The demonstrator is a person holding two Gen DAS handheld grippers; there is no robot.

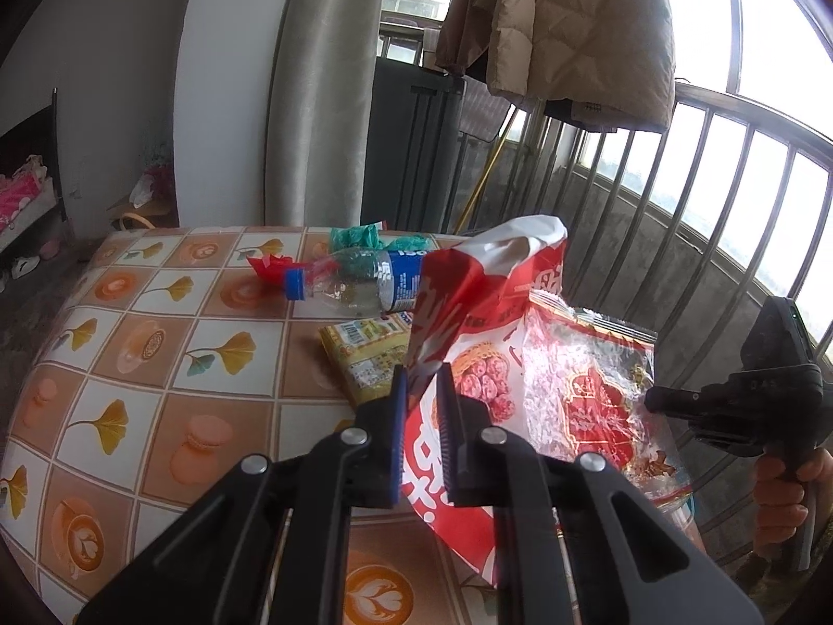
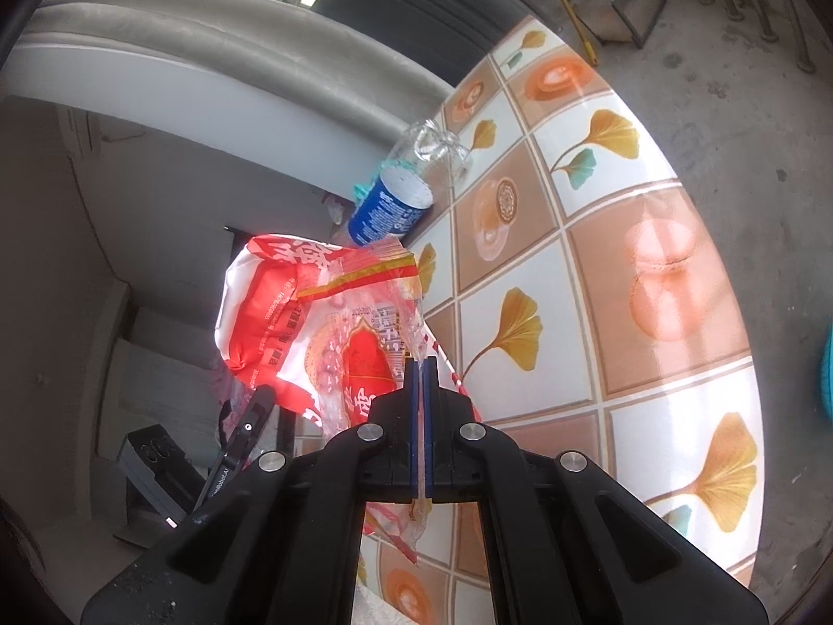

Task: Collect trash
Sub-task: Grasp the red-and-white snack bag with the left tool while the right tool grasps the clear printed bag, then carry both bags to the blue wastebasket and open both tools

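Left hand-held gripper (image 1: 420,383) pinches a red bag (image 1: 458,307); right hand-held gripper (image 2: 422,371) squeezes a clear wrapper (image 2: 364,312) over the counter (image 2: 598,260).

The left gripper (image 1: 420,372) pointed forward and slightly up, its jaws narrowed with a small gap between them, pinching a sheet of red and white plastic. The right gripper (image 2: 422,364) had its jaws pressed together on a thin clear film. Seen from the left wrist, a bare hand (image 1: 786,500) gripped the right gripper's handle at the far right.
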